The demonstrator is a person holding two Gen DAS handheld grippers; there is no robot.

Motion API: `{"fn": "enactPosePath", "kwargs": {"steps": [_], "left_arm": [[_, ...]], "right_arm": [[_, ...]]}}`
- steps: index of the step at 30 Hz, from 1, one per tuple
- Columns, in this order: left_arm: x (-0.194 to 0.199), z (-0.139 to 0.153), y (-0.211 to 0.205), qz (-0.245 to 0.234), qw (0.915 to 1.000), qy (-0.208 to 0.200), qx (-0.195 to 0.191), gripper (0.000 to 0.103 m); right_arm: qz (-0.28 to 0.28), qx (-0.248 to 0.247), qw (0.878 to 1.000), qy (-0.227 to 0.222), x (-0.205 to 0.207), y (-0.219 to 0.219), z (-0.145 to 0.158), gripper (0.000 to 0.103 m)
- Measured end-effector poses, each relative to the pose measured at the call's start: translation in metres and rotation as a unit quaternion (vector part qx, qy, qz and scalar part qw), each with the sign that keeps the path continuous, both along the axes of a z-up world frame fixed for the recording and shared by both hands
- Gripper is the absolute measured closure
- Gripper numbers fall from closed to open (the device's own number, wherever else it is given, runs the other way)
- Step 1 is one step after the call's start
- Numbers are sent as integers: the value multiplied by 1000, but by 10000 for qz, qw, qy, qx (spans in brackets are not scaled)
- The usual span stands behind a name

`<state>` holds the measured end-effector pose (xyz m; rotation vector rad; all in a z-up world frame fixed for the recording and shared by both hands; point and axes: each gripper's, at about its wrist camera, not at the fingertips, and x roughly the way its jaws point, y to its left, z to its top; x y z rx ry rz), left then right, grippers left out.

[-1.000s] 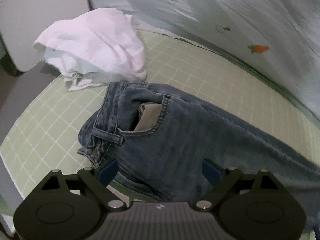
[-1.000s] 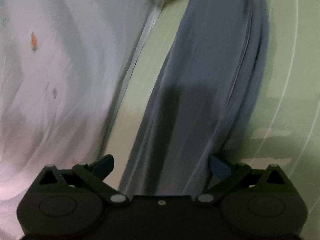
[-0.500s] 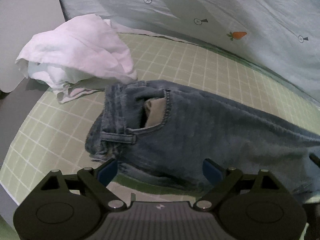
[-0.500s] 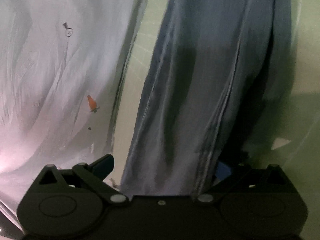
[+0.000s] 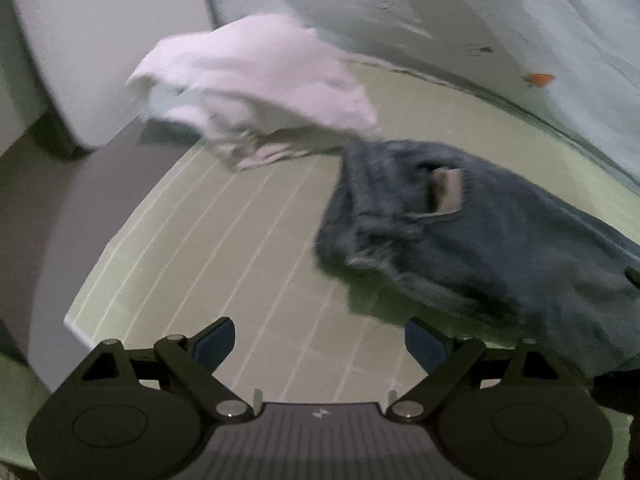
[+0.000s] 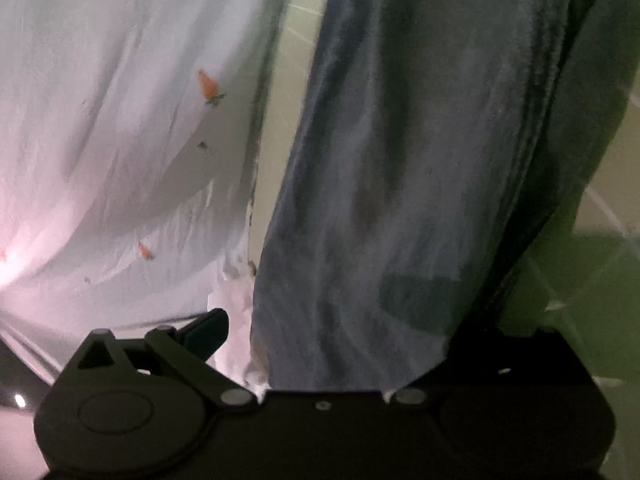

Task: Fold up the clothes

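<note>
Blue jeans (image 5: 472, 232) lie on the green gridded mat (image 5: 224, 240), waistband and pocket toward the left, legs running off to the right. My left gripper (image 5: 320, 340) is open and empty, over bare mat to the left of the waistband. In the right wrist view a jeans leg (image 6: 380, 200) fills the middle and reaches down between the fingers of my right gripper (image 6: 320, 344). Its left fingertip (image 6: 208, 330) shows spread wide; the right one is hidden by the denim.
A crumpled white garment (image 5: 256, 84) lies at the mat's far left corner. A pale sheet with small carrot prints (image 5: 480, 20) hangs behind the mat; it also shows in the right wrist view (image 6: 120, 140). The mat's edge (image 5: 100, 280) drops off at left.
My left gripper has drawn back and swung left, off the jeans waist, onto bare mat. The right view has slid along the jeans leg, and the denim now covers the right finger.
</note>
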<state>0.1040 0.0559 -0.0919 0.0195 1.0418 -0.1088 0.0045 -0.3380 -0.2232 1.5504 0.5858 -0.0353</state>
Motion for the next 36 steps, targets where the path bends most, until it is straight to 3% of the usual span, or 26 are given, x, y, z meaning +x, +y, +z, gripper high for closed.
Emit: {"fn": "enactPosePath", "kwargs": {"steps": [9,16,21,26,29,33,35,36], "left_arm": [[1,-11,6,236,9981,269,-506,11],[7,-19,-1,308,9935,457,-992,10],[25,-24,-8,458,9863,465,-1515,6],[43,-38,-13,575,9801,571,-1814,6],[56,-48,-11,718,9758,605,-1975,6],[73,-61,-9,906,9593,548,-2618,6],[83,-70,-13,926,9529,645,-2816,6],[89,-75,-18,945,9536,730,-2763,5]], "right_arm": [[29,438,9986,304,-23,-1,0,0],[-172,5,9985,517,-51,-8,18,0],[-655,-481,9939,749,-50,-25,30,0],[-916,-1378,9769,1356,-53,-42,40,0],[-1099,-1350,9750,1382,-49,-50,39,0],[-1297,-1290,9733,1383,-37,-60,39,0],[-1388,-1281,9722,1386,-36,-66,38,0],[-1433,-1276,9716,1386,-37,-69,38,0]]}}
